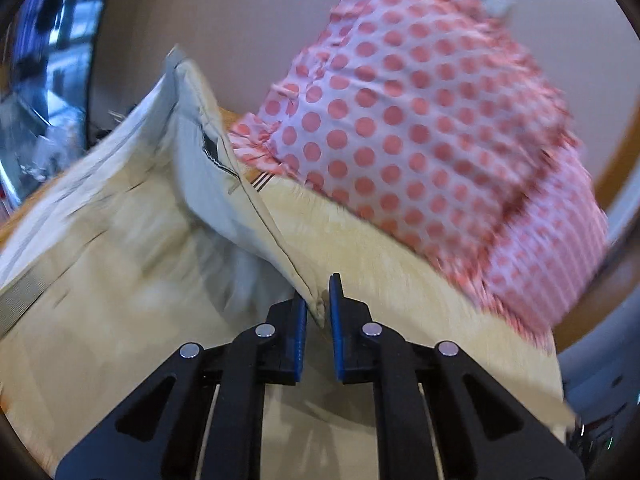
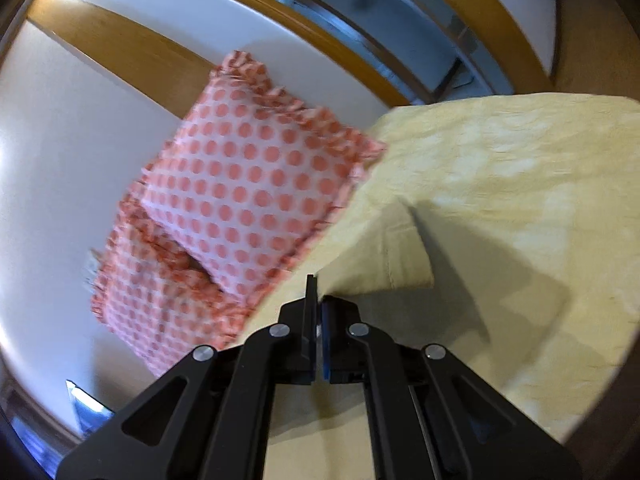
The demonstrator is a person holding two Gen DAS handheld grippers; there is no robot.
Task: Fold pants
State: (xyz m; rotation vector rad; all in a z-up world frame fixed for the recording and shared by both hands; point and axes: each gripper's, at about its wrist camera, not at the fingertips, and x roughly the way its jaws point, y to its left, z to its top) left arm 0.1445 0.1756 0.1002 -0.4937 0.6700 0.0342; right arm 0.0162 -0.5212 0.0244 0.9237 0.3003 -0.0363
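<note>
The pants (image 1: 208, 184) are pale beige with a lighter lining and a zipper. They are lifted above the yellow bedspread (image 1: 400, 280). My left gripper (image 1: 318, 304) is shut on an edge of the pants near the waist seam. In the right wrist view a beige hem of the pants (image 2: 384, 256) hangs from my right gripper (image 2: 318, 300), which is shut on it. The cloth casts a dark shadow on the bedspread (image 2: 520, 184).
Two pink polka-dot pillows (image 1: 420, 128) lie at the head of the bed; they also show in the right wrist view (image 2: 248, 184). A wooden bed frame (image 2: 120, 48) and white wall lie beyond. A window area (image 1: 40, 60) is at far left.
</note>
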